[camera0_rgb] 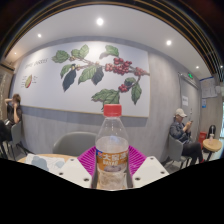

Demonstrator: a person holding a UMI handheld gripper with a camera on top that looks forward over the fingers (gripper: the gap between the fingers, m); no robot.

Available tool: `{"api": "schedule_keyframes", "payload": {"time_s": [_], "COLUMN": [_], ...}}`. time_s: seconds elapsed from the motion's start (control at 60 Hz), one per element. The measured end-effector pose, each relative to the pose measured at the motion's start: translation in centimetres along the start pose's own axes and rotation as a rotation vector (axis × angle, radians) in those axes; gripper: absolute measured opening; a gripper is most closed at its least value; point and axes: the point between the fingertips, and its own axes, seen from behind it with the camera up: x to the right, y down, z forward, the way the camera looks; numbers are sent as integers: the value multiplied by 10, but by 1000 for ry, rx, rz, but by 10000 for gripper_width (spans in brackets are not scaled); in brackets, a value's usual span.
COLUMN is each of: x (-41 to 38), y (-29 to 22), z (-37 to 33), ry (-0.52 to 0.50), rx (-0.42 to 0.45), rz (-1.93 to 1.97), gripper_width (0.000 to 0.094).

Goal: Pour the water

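A wide room, perhaps a café, opens ahead of the gripper, with the water bottle [112, 150] as the nearest thing and the landmark for all else. Far behind the bottle stands a pale wall carrying a large mural [98, 70] of green leaves and red berries on a branch. Above the bottle runs a ceiling [120, 15] with small round lights. Behind the bottle and lower, a grey chair back [74, 144] shows. Well off to one side of the bottle a seated person [180, 128] leans over a surface [212, 145]; well off to the other side another person [12, 112] sits near the wall.

The bottle is clear plastic with a red cap [112, 110] and a pale label, standing upright and raised, no surface visible beneath it. The gripper [112, 170] is closed part-way onto it: the bottle's lower body sits between the two white fingers, with the pink pads [91, 158] appearing to press on both sides, so it seems held.

The cap looks to be on, so tipping now would probably pour nothing. No cup or receiving vessel is in sight, so where the water should go cannot be told. Held low on a smooth, rounded body, the bottle might slip or swing when tilted.
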Motion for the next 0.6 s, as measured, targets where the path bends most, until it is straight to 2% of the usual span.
{"api": "schedule_keyframes", "payload": {"time_s": [0.05, 0.067, 0.083, 0.1, 0.15, 0.2, 0.217, 0.35, 0.45, 0.517, 0.533, 0.6], "x": [-18, -6, -18, -7, -6, -10, -9, 6, 4, 4, 5, 2], "y": [5, 28, 14, 33, 37, 52, 45, 46, 57, 61, 57, 42], "z": [2, 7, 2, 7, 6, 3, 3, 5, 8, -3, -7, -24], "ry": [-3, -13, -3, -11, -3, -10, -8, -6, -5, 2, 7, 8], "rx": [-69, -70, -94, -86, -110, -164, -138, -143, -161, -232, -230, -189], "rz": [10, 13, 13, 14, 9, 18, 25, 83, 98, 97, 102, 117], "gripper_width": [398, 398, 399, 399, 399, 407, 402, 403, 566, 850, 870, 845]}}
